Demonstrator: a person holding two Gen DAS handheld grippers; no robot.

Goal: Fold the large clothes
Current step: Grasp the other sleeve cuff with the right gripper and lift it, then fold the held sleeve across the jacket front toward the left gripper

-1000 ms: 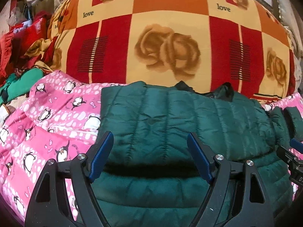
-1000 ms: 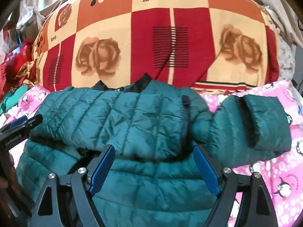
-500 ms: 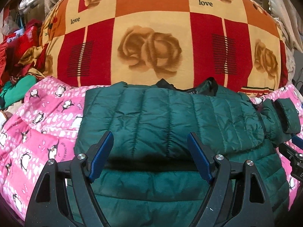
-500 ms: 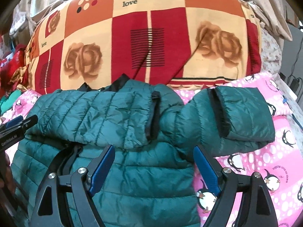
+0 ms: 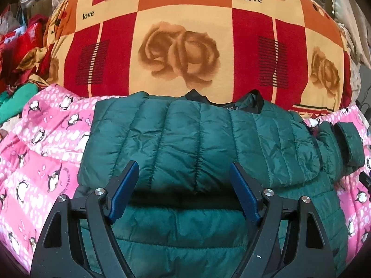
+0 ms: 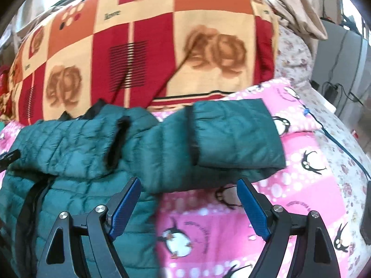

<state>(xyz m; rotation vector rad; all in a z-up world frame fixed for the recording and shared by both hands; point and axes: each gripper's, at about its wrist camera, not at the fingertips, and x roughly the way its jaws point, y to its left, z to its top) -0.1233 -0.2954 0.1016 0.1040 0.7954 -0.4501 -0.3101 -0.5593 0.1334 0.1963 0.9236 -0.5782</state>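
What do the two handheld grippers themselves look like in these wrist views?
Both look alike. The left gripper and right gripper have matte black, triangulated linkage frames with cut-out openings and round silver pivot bolts. Each finger carries a flat blue pad. No cables, sleeves or hands show on them.

jacket (image 5: 204,139) on penguin blanket (image 5: 46,162), rose blanket (image 5: 185,46) behind

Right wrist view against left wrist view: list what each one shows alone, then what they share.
Only the right wrist view shows the floral sheet, the cables and the open right gripper. Only the left wrist view shows the red clothes pile, the green cloth and the open left gripper. Both show the green jacket, its sleeve, the penguin blanket and the rose blanket.
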